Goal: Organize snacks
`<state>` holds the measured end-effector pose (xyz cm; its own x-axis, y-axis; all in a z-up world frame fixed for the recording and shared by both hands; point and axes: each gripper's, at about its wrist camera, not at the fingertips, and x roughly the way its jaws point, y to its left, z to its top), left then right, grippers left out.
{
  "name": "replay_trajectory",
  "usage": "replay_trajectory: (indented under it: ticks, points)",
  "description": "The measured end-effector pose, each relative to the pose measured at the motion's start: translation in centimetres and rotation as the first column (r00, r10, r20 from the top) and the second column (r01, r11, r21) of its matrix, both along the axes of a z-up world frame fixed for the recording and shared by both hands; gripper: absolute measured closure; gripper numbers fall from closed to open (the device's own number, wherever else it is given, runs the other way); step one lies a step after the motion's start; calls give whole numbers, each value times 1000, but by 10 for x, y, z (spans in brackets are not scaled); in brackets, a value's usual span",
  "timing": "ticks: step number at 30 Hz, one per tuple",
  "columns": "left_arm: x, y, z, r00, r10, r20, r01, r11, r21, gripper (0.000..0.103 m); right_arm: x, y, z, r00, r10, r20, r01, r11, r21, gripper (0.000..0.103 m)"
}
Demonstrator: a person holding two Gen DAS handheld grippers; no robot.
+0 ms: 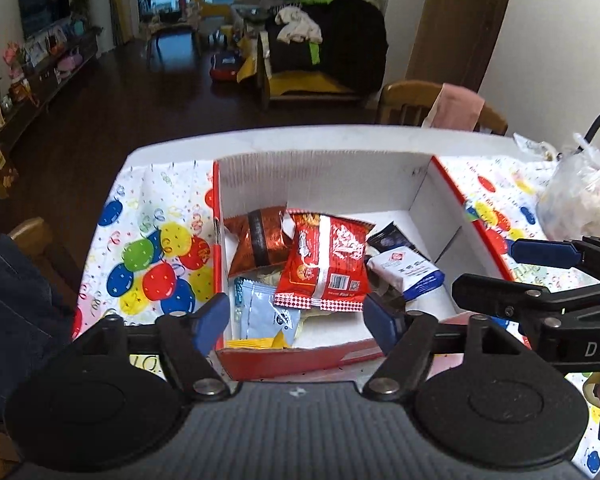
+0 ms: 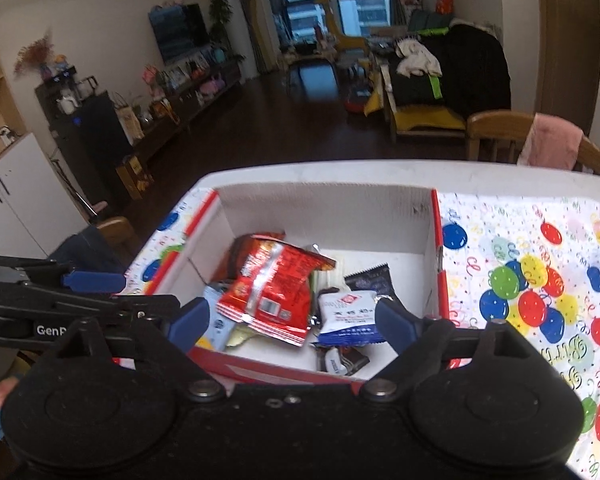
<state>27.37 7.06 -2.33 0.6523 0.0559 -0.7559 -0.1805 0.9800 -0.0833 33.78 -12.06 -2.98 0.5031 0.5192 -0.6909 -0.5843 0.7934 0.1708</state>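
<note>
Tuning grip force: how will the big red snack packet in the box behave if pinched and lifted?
The red snack packet looks like puffy, crinkled foil: probably light and floppy, sagging from one edge. Glossy film may slip. It leans on other packets in the box, so lifting may shift them.

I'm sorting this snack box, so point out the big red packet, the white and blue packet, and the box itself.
big red packet (image 1: 324, 264): left wrist view, packet's middle.
white and blue packet (image 2: 346, 316): right wrist view, its face.
box (image 1: 320, 176): left wrist view, far inner wall.
</note>
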Motion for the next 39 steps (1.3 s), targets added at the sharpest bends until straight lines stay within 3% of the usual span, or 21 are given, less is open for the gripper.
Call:
replay_trajectory:
  ticks: [7, 10, 17, 21, 39]
  points:
    - [-32, -3, 22, 997, 8, 78, -6, 1000, -21, 20, -25, -11, 19, 998, 6, 57, -8, 999, 34, 8]
    - [-44, -6, 29, 994, 4, 106, -2, 1000, -19, 17, -34, -15, 24, 997, 2, 73, -6, 999, 44, 0]
    - [-69, -12, 39, 989, 4, 148, -2, 1000, -14, 16, -49, -27, 32, 996, -9, 90, 3, 998, 66, 0]
    - [-81, -13, 42, 987, 5, 162, 0, 999, -35, 1, -56, -31, 35, 995, -18, 96, 11, 997, 76, 0]
    - [-99, -18, 54, 982, 26, 188, -19, 999, -38, 1, -70, -41, 41, 991, -44, 129, 31, 995, 98, 0]
